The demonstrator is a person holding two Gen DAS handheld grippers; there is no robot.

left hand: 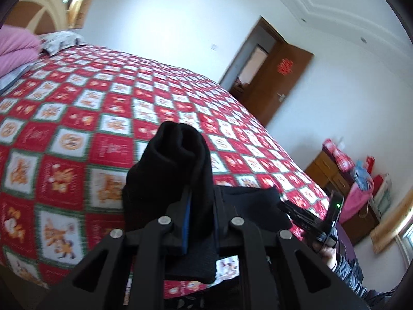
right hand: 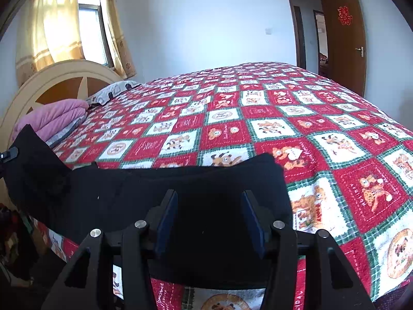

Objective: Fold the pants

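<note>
Black pants (right hand: 155,193) lie along the near edge of the bed with the red checked quilt (right hand: 258,118). My left gripper (left hand: 200,201) is shut on one end of the pants (left hand: 175,160) and holds it bunched up above the quilt. My right gripper (right hand: 210,206) is open, its blue-padded fingers (right hand: 167,219) on either side of the pants' other end, which lies flat on the quilt. The right gripper (left hand: 309,217) shows at the right of the left wrist view. The left gripper's tip (right hand: 9,153) shows at the left edge of the right wrist view.
Folded pink bedding (right hand: 54,118) and a pillow (right hand: 111,93) lie by the cream headboard (right hand: 51,80). A brown door (right hand: 343,38) stands open at the far side. A wooden dresser (left hand: 333,170) with clutter stands by the wall. Dark clothes (right hand: 13,237) hang beside the bed.
</note>
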